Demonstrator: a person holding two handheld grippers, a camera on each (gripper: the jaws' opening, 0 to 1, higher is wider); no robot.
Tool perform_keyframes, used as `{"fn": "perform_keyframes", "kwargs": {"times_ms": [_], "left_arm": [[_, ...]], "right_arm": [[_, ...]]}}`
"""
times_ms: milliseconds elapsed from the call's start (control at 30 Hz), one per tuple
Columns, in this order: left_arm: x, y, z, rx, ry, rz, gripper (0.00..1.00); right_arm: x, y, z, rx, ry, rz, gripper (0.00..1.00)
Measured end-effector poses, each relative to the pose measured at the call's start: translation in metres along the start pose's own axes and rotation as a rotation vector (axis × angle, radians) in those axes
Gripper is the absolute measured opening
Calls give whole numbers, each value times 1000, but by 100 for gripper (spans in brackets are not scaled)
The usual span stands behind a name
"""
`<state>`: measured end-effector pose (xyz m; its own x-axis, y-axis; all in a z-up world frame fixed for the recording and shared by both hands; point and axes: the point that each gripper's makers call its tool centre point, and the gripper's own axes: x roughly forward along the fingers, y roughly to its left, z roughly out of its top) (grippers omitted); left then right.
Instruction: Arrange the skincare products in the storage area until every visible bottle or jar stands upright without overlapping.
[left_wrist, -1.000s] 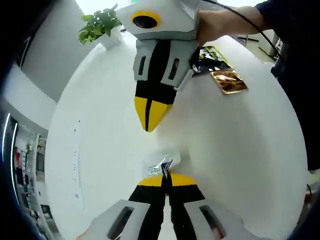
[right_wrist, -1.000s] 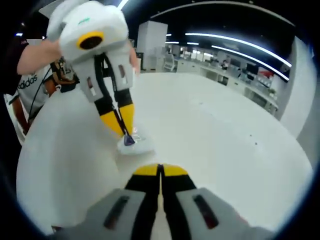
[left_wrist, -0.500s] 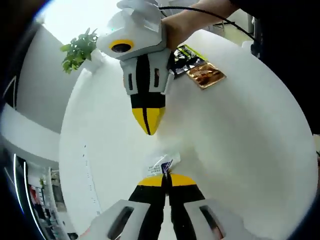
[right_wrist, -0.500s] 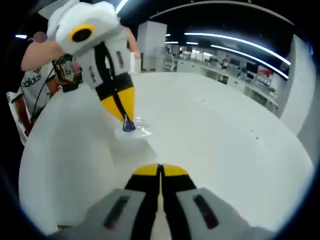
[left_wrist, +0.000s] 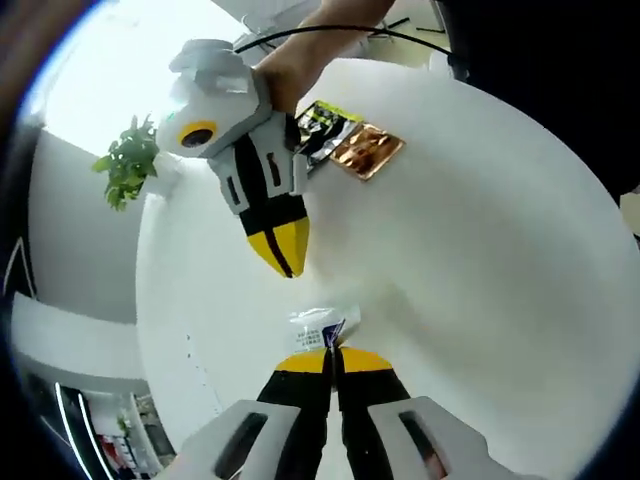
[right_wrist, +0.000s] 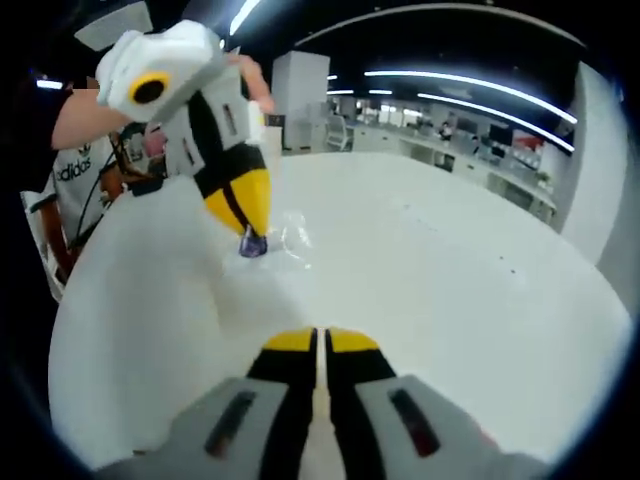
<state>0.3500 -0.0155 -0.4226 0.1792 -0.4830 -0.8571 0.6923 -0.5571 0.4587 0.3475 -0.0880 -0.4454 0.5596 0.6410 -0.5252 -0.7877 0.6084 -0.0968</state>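
A small white sachet (left_wrist: 322, 327) with a purple corner is pinched at its edge by my left gripper (left_wrist: 332, 352), whose jaws are shut on it. In the right gripper view the same sachet (right_wrist: 287, 237) hangs crumpled from the left gripper (right_wrist: 250, 232), just above the white table (right_wrist: 430, 280). My right gripper (right_wrist: 321, 335) is shut with nothing in it, a short way from the sachet. In the left gripper view the right gripper (left_wrist: 285, 265) points its closed yellow tips toward the sachet from above.
Two flat snack packets, one dark (left_wrist: 325, 123) and one copper (left_wrist: 367, 152), lie on the round table behind the right gripper. A potted plant (left_wrist: 127, 165) stands at the table's far edge. A person's hands and dark clothes border the table.
The sachet has come up off the table with the left gripper. The two grippers have drawn slightly apart, and the right gripper now looks smaller and more tilted in the left gripper view.
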Motion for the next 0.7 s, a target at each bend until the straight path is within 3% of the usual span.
{"fn": "perform_keyframes", "kwargs": {"times_ms": [233, 467, 700], "left_arm": [[-2, -3, -3, 28, 6, 0, 0], [-5, -7, -1, 58, -1, 2, 0], [-11, -7, 4, 104, -8, 23, 0]], "right_arm": [[-2, -1, 3, 30, -24, 13, 11], [-2, 15, 25, 229, -160, 166, 35], [-3, 20, 37, 466, -271, 287, 36]]}}
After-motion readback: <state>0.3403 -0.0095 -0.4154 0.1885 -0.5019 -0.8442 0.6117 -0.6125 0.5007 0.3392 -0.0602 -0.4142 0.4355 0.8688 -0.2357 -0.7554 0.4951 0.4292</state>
